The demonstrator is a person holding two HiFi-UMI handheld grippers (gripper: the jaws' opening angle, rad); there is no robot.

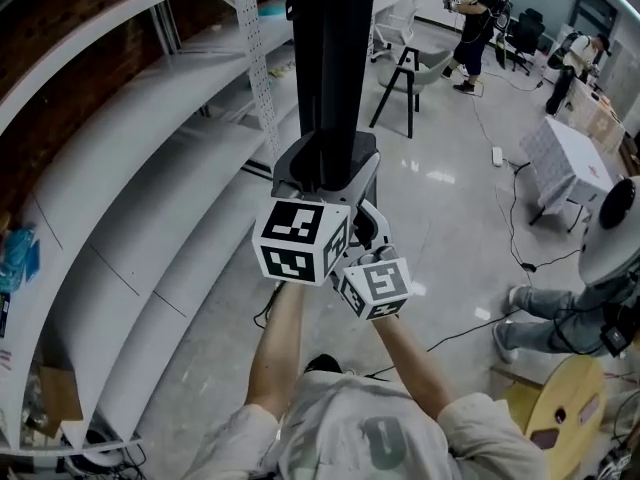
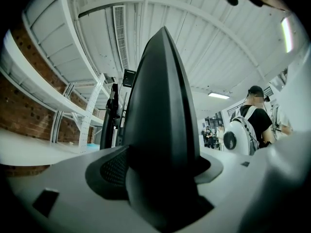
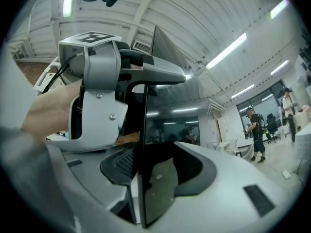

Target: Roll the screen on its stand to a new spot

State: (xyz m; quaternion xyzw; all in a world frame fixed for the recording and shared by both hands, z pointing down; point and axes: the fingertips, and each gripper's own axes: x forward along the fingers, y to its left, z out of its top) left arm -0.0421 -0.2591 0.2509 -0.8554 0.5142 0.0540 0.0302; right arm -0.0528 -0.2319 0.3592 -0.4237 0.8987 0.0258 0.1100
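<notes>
The tall black screen (image 1: pixel 330 58) stands upright before me, seen edge-on in the head view. My left gripper (image 1: pixel 322 173) is shut on its lower edge, with the marker cube just below. In the left gripper view the screen's dark back (image 2: pixel 163 106) fills the gap between the grey jaws of the left gripper (image 2: pixel 163 198). My right gripper (image 1: pixel 368 226) sits just right of and below it. It is shut on the screen's thin edge (image 3: pixel 167 130), which runs down between the jaws of the right gripper (image 3: pixel 146 188). The left gripper (image 3: pixel 146 79) also shows there, clamped higher on the same edge.
Long white shelving (image 1: pixel 150 168) runs along the left, close to the screen. A black stool (image 1: pixel 405 88) stands behind it. To the right are floor cables (image 1: pixel 510 228), a covered table (image 1: pixel 565 163), a seated person (image 1: pixel 600 268) and a wooden spool (image 1: pixel 565 408).
</notes>
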